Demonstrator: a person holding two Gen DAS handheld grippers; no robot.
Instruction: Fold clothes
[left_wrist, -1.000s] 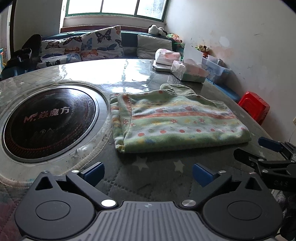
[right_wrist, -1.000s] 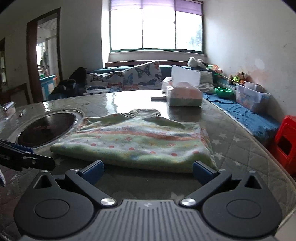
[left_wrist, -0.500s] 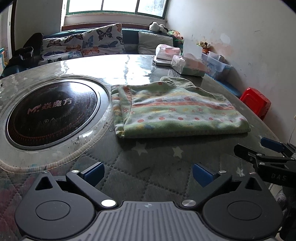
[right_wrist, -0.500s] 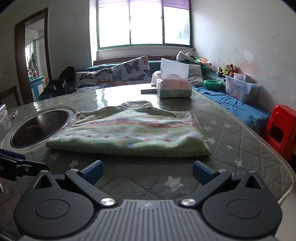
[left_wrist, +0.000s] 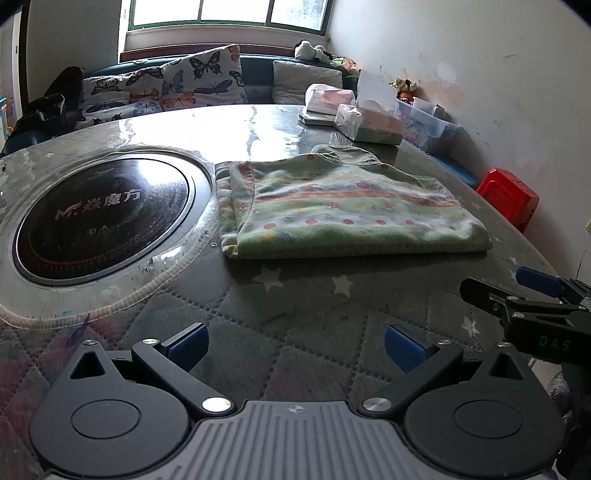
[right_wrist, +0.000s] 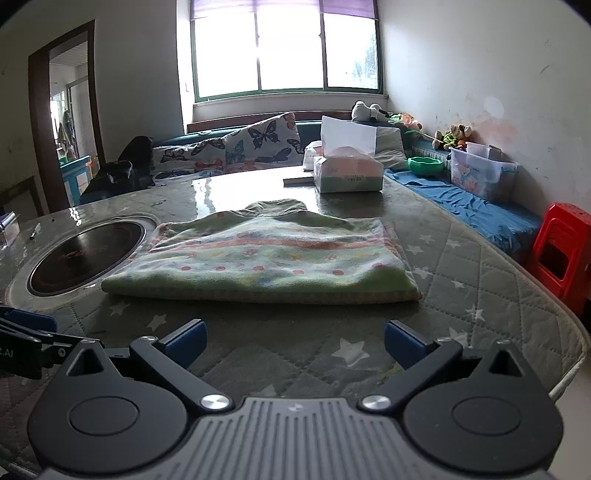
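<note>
A green fleece garment with striped and dotted pattern (left_wrist: 343, 206) lies folded flat on the quilted table; it also shows in the right wrist view (right_wrist: 266, 258). My left gripper (left_wrist: 295, 345) is open and empty, held back from the garment's near edge. My right gripper (right_wrist: 293, 341) is open and empty, also short of the garment. The right gripper's fingers (left_wrist: 517, 299) show at the right edge of the left wrist view. The left gripper's fingers (right_wrist: 26, 328) show at the left edge of the right wrist view.
A round black cooktop (left_wrist: 99, 218) is set into the table left of the garment. Tissue boxes (right_wrist: 347, 173) stand at the table's far side. A red stool (right_wrist: 561, 251) and a bench with blue cloth lie to the right. Cushions line the far sofa.
Both grippers have drawn back from the folded garment toward the near table edge; the garment looks farther away. Both stay open and empty.
</note>
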